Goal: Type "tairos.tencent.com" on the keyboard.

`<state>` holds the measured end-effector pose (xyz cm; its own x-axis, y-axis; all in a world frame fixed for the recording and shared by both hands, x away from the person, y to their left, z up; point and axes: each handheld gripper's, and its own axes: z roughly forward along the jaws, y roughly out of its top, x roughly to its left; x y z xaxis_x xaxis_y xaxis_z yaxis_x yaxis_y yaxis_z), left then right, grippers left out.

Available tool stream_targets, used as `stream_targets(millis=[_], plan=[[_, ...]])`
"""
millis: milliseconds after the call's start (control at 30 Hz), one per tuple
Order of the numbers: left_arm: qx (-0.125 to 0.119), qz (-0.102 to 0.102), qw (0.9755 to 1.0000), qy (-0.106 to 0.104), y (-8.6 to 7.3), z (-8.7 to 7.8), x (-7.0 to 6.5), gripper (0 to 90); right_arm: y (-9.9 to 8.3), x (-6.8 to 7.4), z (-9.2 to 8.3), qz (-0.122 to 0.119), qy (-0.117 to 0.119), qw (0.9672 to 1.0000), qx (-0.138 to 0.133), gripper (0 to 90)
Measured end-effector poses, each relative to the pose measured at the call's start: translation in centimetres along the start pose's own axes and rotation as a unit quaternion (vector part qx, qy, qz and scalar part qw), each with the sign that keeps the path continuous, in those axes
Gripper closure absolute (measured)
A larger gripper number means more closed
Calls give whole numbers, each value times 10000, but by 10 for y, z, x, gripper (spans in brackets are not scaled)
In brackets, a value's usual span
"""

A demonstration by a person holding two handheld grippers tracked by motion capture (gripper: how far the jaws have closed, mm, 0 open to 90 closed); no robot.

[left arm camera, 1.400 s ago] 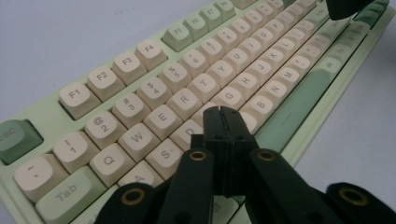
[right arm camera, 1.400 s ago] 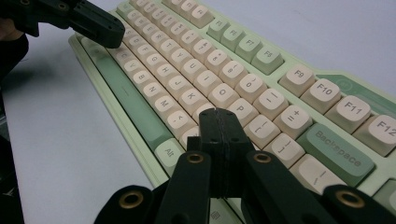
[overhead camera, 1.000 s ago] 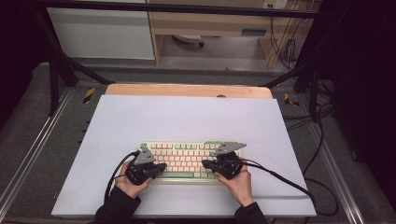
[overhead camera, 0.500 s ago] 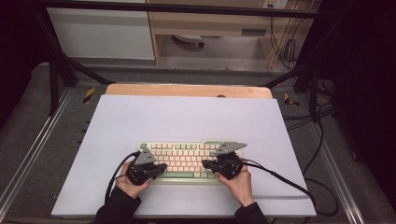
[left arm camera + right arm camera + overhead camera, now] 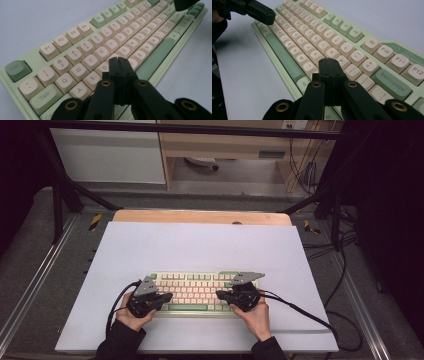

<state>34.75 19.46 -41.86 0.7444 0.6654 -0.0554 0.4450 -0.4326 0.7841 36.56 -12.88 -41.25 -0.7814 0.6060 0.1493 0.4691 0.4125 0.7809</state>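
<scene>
1. Because both tools are held with their black jaws pressed flat together and nothing between them, each acts as a single blunt tip, wider than a fingertip. The left gripper (image 5: 119, 61) is seen poised over the home row near the D and F keys, and the right gripper (image 5: 329, 62) over the keys near L and the semicolon.

2. The pale green mechanical keyboard with cream and sage keycaps (image 5: 200, 287) lies flat on the light grey table mat (image 5: 200, 245), near the person's edge and roughly centred, with a hand at each end.

3. Two neighbouring keycaps could be pressed at once, since the closed tip looks about as wide as a cap and the gaps between caps are narrow.

4. The wrong key could be struck if a tip is brought down at a slant; both tools are angled low across the rows rather than held upright.

5. The keyboard could be pushed along the smooth mat by a sideways press, as nothing is seen bracing it.

6. A keycap could be caught at its edge and levered up if a tip is dragged instead of lifted between presses.

7. The trailing black cables (image 5: 300, 312) could be snagged at the mat's edge, tugging a hand off its aim.
</scene>
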Motion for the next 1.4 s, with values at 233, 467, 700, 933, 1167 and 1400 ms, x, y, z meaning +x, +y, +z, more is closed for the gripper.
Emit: stream_targets(millis=[233, 467, 700, 933, 1167, 1400], plan=[[-53, -26, 10000, 27, -1, -7, 4, 896, 1, 0, 0, 48, -22, 10000, 3, 900], [-70, -95, 9999, 70, -9, -15, 11, 896, 6, 1, 2, 45, -38, 10000, -26, 900], [-110, -151, 9998, 112, -15, -25, 18, 896, 13, 3, 8, 85, -73, 9999, -37, 900], [-86, -172, 9997, 132, -22, -28, 22, 896, 17, 1, 17, 127, -123, 9998, -32, 900], [-89, -202, 9997, 133, -24, -29, 23, 896, 23, 3, 30, 135, -176, 9997, 61, 900], [-103, -222, 9996, 139, -25, -30, 24, 896, 25, 0, 42, 160, -250, 9993, 208, 900]])
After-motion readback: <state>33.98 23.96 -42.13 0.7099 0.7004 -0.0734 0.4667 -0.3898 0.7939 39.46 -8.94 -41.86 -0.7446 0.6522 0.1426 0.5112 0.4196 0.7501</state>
